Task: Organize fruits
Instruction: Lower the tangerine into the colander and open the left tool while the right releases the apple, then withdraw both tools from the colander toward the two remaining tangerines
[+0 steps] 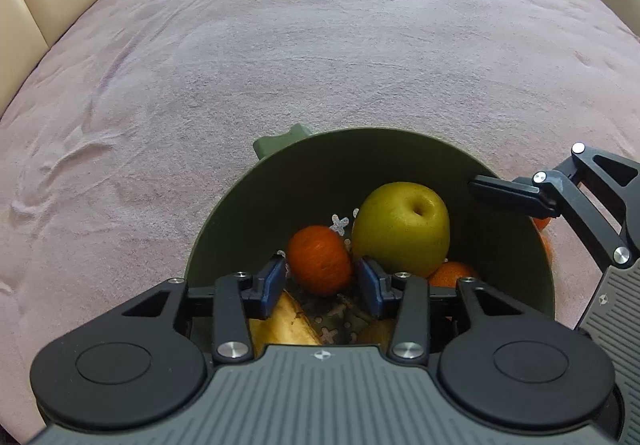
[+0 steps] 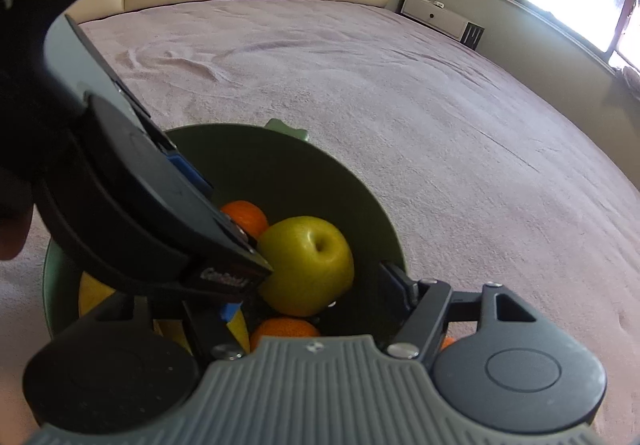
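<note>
Fruits are pretty much all sitting in the green bowl (image 1: pixel 240 205) on the pinkish bed cover (image 1: pixel 280 45) at this point. From the left wrist view there's a big yellow-green apple (image 1: pixel 402 229) at about 1 o'clock in the bowl, a tangerine (image 1: pixel 320 259) right beside it at 10 o'clock from the middle, a second tangerine (image 1: pixel 452 273) tucked under the apple at 4 o'clock, and a banana (image 1: pixel 288 321) lying low at 7 o'clock.

The left gripper (image 1: pixel 321 279) is down inside the bowl with its blue pads on either side of the first tangerine. Its jaws are partway apart, and I can see a sliver of gap on each side, so my read is that it's loose around the fruit, not squeezing it. Looks to me like a drop-off step, though a pick-up would look the same.

The right gripper (image 2: pixel 316 293) stands fairly wide, straddling the apple from 6 o'clock, one finger over by the bowl's rim at 3 o'clock. I can't see either pad pressing on it. There's also something orange outside the bowl wall at 3 o'clock in the left view, probably another fruit not yet in.

Next move, I'd guess: lift the left one straight up so it doesn't nudge the tangerine or roll the apple.
</note>
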Demonstrator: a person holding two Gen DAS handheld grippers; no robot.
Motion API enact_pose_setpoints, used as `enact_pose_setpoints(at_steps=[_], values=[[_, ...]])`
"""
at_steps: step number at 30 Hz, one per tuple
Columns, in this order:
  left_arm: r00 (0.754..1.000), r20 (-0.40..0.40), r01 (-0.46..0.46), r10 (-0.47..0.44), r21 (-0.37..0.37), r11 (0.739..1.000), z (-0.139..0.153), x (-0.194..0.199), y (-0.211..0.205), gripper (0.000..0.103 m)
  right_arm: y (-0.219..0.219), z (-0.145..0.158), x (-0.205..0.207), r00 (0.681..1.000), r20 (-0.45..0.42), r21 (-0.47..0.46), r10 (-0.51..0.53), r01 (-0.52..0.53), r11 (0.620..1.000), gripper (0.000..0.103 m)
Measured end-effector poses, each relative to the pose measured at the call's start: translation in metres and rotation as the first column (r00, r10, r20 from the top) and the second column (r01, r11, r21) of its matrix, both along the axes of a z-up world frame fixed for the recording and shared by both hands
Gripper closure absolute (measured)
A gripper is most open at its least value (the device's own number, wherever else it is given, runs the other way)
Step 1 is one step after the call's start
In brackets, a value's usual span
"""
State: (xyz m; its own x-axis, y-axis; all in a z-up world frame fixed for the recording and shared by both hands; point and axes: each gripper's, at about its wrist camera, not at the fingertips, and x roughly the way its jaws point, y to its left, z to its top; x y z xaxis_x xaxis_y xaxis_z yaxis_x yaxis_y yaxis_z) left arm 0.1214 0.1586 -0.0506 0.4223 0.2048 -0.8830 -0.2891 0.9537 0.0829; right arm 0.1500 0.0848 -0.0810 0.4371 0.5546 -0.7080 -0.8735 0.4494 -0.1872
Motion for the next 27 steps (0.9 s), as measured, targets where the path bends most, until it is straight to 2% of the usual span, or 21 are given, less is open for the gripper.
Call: enact_pose_setpoints(at_steps=[3, 9, 12, 17, 22, 27], values=[[1.0, -0.001, 0.005, -0.005, 0.014, 1.0, 0.001, 0.0, -0.003, 0.049, -0.001, 0.0, -0.001, 1.0, 0.003, -0.004, -0.004, 0.004, 1.0, 0.036], [1.0, 0.015, 0.006, -0.006, 0.02, 1.0, 0.01, -0.005, -0.008, 0.031, -0.007, 0.01, -0.004, 1.0, 0.004, 0.002, -0.017, 0.017, 1.0, 0.034], [0.999, 0.032, -0.015, 0.015, 0.004, 1.0, 0.016, -0.008, -0.009, 0.03, -0.008, 0.019, -0.003, 0.999, 0.003, 0.013, -0.044, 0.044, 0.999, 0.024], [0.995, 0.084, -0.04, 0.046, -0.068, 0.997, 0.028, -0.014, -0.01, 0.029, -0.026, 0.028, 0.003, 0.991, -0.04, 0.025, -0.129, 0.13, 0.991, 0.023], [0.986, 0.164, 0.006, 0.013, -0.116, 0.993, 0.042, -0.02, -0.026, 0.029, -0.054, 0.032, 0.018, 0.95, -0.141, 0.03, -0.279, 0.286, 0.958, 0.022], [0.972, 0.229, 0.089, -0.061, -0.114, 0.99, 0.05, -0.022, -0.051, 0.029, -0.084, 0.032, 0.033, 0.877, -0.223, 0.004, -0.426, 0.437, 0.899, 0.022]])
